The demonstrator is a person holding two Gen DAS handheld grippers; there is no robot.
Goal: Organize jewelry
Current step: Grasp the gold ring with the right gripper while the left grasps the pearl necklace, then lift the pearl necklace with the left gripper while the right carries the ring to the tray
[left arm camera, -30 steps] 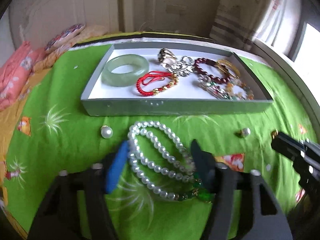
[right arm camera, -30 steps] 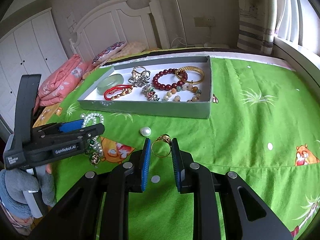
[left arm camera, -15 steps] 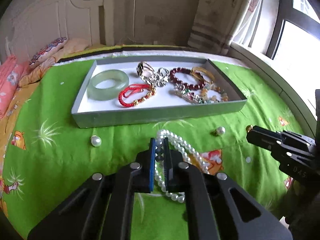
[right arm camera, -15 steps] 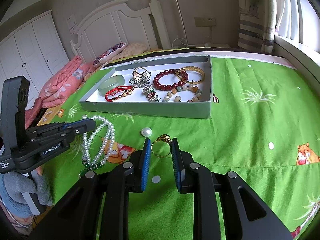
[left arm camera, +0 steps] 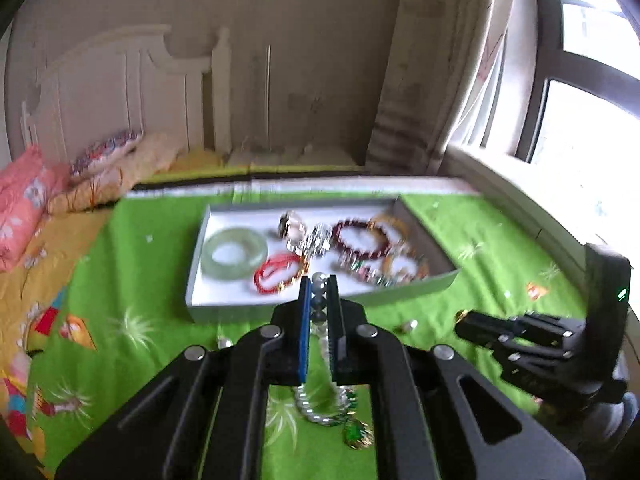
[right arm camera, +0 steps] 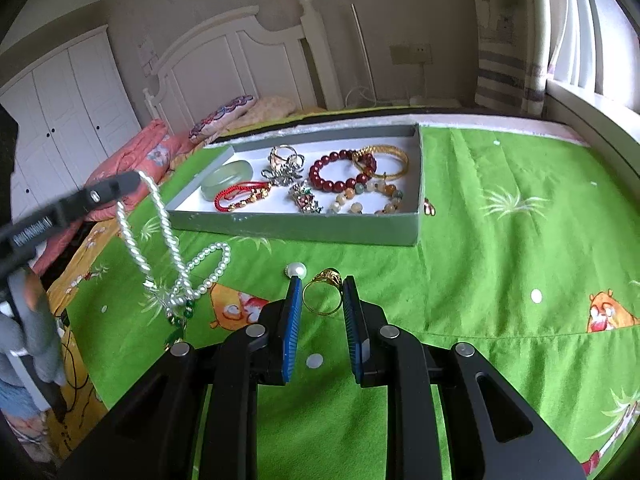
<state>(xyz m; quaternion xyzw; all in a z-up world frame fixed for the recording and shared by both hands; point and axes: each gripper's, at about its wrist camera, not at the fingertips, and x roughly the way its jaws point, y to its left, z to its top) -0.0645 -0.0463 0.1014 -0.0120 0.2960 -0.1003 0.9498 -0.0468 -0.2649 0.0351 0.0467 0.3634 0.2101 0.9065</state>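
My left gripper (left arm camera: 319, 280) is shut on a white pearl necklace (left arm camera: 320, 360) and holds it up in the air. The strand (right arm camera: 168, 240) hangs down from the fingers, its green pendant end near the bedspread. My right gripper (right arm camera: 322, 284) is shut on a gold ring (right arm camera: 323, 292) just above the green bedspread. A grey jewelry tray (right arm camera: 296, 228) lies ahead, with a jade bangle (right arm camera: 226, 176), a red cord bracelet, a dark red bead bracelet (right arm camera: 340, 172), a gold bangle and silver pieces in it.
A loose pearl (right arm camera: 295, 270) lies on the bedspread just left of the right gripper's tips. A small gold piece (right arm camera: 429, 207) lies by the tray's right wall. Pillows and a pink quilt (right arm camera: 132, 160) lie at the left, the headboard behind, a window at the right.
My left gripper closed on the pearl necklace and lifted it off the bedspread, moving up and toward the tray. My right gripper stayed still with the gold ring.
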